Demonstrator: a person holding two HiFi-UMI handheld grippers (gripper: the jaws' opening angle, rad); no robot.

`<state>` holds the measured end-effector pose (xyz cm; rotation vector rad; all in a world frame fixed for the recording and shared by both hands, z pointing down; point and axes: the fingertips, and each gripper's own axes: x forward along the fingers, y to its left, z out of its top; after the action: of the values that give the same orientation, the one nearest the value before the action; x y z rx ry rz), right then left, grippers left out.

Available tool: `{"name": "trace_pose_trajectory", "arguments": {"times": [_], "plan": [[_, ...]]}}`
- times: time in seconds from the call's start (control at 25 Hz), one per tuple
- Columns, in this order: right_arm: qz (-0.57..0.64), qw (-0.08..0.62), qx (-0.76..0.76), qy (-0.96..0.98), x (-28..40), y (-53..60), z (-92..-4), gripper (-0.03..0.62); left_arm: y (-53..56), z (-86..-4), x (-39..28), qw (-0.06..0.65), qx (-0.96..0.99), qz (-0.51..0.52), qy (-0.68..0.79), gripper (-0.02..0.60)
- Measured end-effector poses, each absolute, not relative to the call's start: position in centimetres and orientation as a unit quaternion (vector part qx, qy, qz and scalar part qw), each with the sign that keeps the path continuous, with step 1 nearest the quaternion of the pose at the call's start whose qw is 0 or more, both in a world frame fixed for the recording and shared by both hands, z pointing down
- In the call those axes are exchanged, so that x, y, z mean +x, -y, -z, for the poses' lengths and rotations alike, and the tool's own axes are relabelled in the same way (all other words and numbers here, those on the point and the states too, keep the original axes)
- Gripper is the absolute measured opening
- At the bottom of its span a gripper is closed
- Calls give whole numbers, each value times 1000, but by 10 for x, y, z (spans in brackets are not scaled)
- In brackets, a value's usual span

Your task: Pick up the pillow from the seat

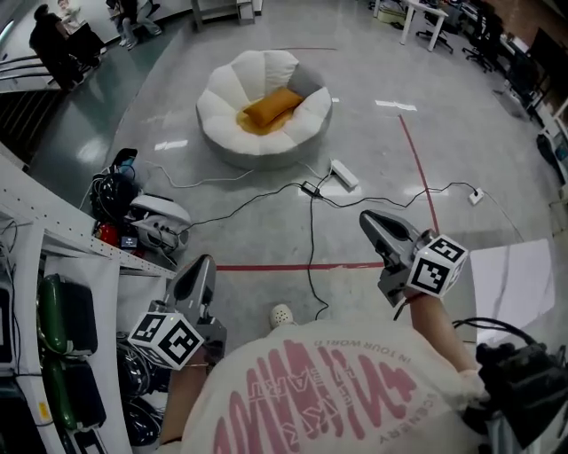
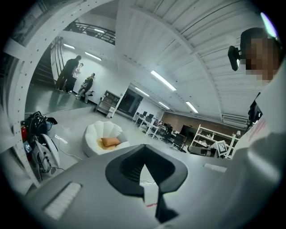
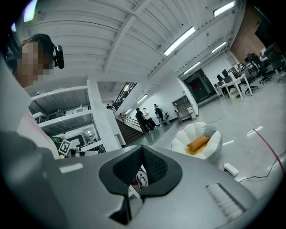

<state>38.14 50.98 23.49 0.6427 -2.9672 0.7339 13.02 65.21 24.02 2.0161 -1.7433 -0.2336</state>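
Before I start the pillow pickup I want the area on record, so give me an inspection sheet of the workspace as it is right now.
Surface: grey floor, with a red line crossing just ahead of the person.
Job's things: orange pillow lies in the white seat beside a grey cushion, untouched.
Clutter: power strip near the seat; a heap of gear by the white rack.
Grippers: left gripper and right gripper both shut and empty, well short of the seat.
Cables: black cables trail over the floor between the person and the seat.
Surroundings: people at the far left; desks and chairs at the far right.
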Motion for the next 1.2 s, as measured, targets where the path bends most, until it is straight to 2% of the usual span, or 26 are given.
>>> {"name": "trace_pose_trajectory", "arguments": {"times": [0.24, 0.4, 0.64, 0.92, 1.2], "plan": [[-219, 2, 205, 954, 304, -462, -227, 6, -605, -228, 69, 214, 751, 66, 622, 15], [-223, -1, 204, 953, 267, -439, -229, 6, -584, -228, 45, 230, 761, 95, 599, 17], [-223, 34, 220, 949, 261, -427, -247, 6, -566, -234, 25, 250, 758, 150, 584, 18], [-248, 31, 218, 943, 236, -390, -258, 6, -538, -264, 13, 258, 755, 95, 595, 17], [-234, 36, 191, 953, 204, -317, -260, 6, -469, -261, -6, 262, 741, 90, 612, 17]]}}
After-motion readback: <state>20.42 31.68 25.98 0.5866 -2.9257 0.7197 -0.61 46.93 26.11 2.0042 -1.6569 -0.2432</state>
